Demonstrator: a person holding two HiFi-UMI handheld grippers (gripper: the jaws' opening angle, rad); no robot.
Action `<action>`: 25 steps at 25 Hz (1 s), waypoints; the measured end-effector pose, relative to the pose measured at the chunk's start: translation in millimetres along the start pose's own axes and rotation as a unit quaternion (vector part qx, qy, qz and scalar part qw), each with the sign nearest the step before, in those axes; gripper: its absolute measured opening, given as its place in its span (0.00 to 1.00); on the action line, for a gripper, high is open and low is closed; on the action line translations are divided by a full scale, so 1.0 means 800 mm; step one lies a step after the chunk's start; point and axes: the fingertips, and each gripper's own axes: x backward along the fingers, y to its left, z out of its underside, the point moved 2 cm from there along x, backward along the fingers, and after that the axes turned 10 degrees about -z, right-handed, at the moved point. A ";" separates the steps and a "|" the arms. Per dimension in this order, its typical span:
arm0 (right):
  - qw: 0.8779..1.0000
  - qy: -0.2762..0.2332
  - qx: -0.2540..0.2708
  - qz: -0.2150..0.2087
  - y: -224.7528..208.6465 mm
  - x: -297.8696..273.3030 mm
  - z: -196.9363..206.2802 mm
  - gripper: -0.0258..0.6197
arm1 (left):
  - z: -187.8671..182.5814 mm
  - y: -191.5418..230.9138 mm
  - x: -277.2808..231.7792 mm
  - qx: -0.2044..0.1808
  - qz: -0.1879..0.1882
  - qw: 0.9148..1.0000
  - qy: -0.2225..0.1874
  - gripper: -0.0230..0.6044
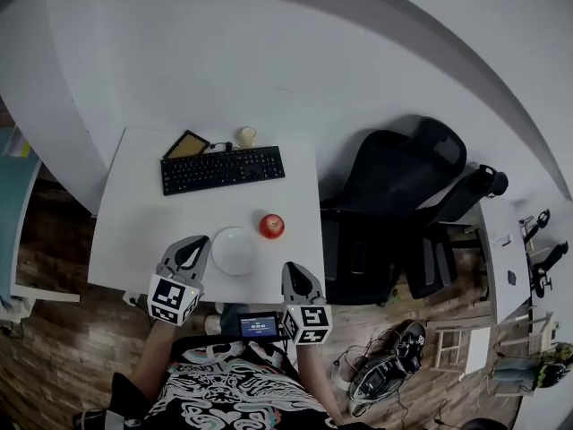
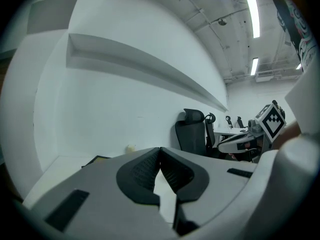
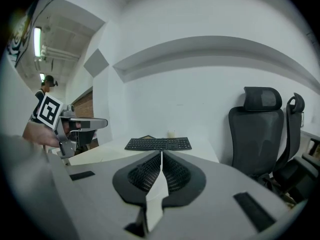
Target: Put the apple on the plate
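Note:
In the head view a red apple point(image 1: 271, 226) rests on the white table point(image 1: 134, 204), just right of an empty white plate point(image 1: 234, 251) near the front edge. My left gripper point(image 1: 197, 243) hovers at the front edge, left of the plate, shut with nothing in it. My right gripper point(image 1: 294, 271) sits at the front right corner, below the apple, also shut and empty. In the left gripper view the jaws point(image 2: 160, 151) meet at the tips; in the right gripper view the jaws point(image 3: 161, 155) are pressed together. Apple and plate are hidden behind the jaws in both gripper views.
A black keyboard point(image 1: 222, 168) lies at the back of the table, with a dark tablet point(image 1: 186, 144) and a small cup point(image 1: 246, 136) behind it. Two black office chairs point(image 1: 394, 204) stand right of the table. Shoes point(image 1: 385, 370) lie on the wooden floor.

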 end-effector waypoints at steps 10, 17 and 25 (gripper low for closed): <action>0.999 0.043 0.000 0.009 -0.006 -0.001 0.006 0.09 | 0.031 -0.024 -0.025 0.007 0.047 0.998 0.037 0.06; 0.997 0.074 -0.024 0.000 -0.010 -0.013 0.035 0.09 | 0.051 -0.033 -0.047 -0.025 0.067 0.996 0.058 0.06; 0.994 0.100 -0.037 -0.004 -0.021 -0.049 0.061 0.09 | 0.077 -0.028 -0.068 -0.030 0.084 0.992 0.088 0.06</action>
